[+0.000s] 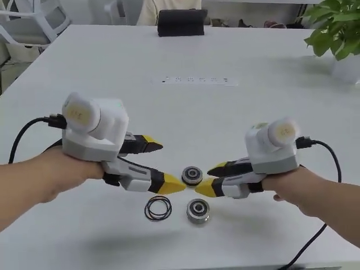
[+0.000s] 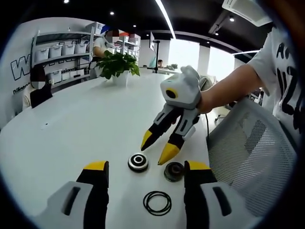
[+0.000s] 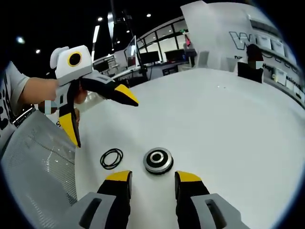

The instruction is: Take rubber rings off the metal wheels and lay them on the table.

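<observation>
Currently mid-task: left gripper and right gripper, both open and empty, flank a metal wheel at their tips, loose rubber rings lying beside the left gripper; next move likely needs one gripper clamping the wheel, the other peeling.

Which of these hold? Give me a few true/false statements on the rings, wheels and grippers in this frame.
1. The thin black rubber rings lie loose on the white table. True.
2. The left gripper and the right gripper both have their jaws shut. False: both are open.
3. Two round metal wheels sit on the table, a far wheel and a near wheel. True.
4. The right gripper is clamped on the far wheel. False: that wheel lies free on the table, just ahead of the open jaws.
</observation>
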### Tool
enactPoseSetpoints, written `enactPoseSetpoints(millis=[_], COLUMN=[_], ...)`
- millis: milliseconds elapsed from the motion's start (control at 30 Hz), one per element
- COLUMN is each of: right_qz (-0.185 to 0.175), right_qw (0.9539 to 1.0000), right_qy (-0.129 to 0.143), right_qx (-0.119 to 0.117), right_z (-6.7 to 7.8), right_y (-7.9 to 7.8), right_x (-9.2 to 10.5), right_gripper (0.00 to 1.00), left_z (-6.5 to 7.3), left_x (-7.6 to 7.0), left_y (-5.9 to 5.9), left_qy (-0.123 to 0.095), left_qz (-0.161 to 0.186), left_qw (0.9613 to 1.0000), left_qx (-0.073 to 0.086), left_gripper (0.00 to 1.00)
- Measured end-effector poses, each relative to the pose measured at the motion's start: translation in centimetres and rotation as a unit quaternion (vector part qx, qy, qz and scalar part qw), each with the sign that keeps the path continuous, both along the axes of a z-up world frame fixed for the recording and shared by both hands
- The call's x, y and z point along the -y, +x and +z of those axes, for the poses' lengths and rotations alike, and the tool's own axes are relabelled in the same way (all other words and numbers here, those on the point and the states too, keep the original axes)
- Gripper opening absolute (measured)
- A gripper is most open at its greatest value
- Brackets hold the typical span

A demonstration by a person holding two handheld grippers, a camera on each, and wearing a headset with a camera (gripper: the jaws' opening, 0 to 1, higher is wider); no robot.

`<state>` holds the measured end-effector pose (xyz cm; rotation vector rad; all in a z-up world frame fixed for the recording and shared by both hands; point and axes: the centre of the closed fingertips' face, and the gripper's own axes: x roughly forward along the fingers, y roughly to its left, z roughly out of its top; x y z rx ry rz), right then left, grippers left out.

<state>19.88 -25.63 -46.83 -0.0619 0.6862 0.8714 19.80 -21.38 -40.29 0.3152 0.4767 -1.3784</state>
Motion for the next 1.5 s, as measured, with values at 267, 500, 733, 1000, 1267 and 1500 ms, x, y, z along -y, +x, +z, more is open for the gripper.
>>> enactPoseSetpoints(millis=[267, 500, 733, 1000, 1267, 1500], right_qz=[-0.001, -0.001, -0.006, -0.009, -0.006, -0.004], right_qw=[1.0, 0.9999, 0.9999, 0.9999, 0.9998, 0.9997], right_qy=[-0.006, -0.006, -0.006, -0.003, -0.002, -0.004], right_qx=[0.008, 0.011, 0.012, 0.014, 0.019, 0.022], right_z=[-0.2, -0.3, -0.7, -0.8, -0.9, -1.1], right_y=[0.4, 0.6, 0.8, 1.1, 1.1, 1.0], right_x=[-0.1, -0.2, -0.1, -0.1, 0.0, 0.0], right_gripper=[0.32, 0.3, 0.27, 0.24, 0.2, 0.17], left_z=[-1.1, -1.9, -2.4, -3.5, -4.4, -5.0], left_x=[0.8, 1.2, 1.8, 2.5, 3.0, 3.5], left_y=[0.5, 1.3, 1.4, 1.6, 1.8, 1.7], left_qy=[0.006, 0.014, 0.016, 0.025, 0.034, 0.041], left_qz=[0.001, 0.004, 0.004, 0.002, 0.0, -0.004], left_qw=[1.0, 0.9999, 0.9998, 0.9996, 0.9993, 0.999], left_qx=[-0.003, -0.004, -0.009, -0.015, -0.018, -0.018], left_gripper=[0.51, 0.44, 0.41, 0.36, 0.29, 0.24])
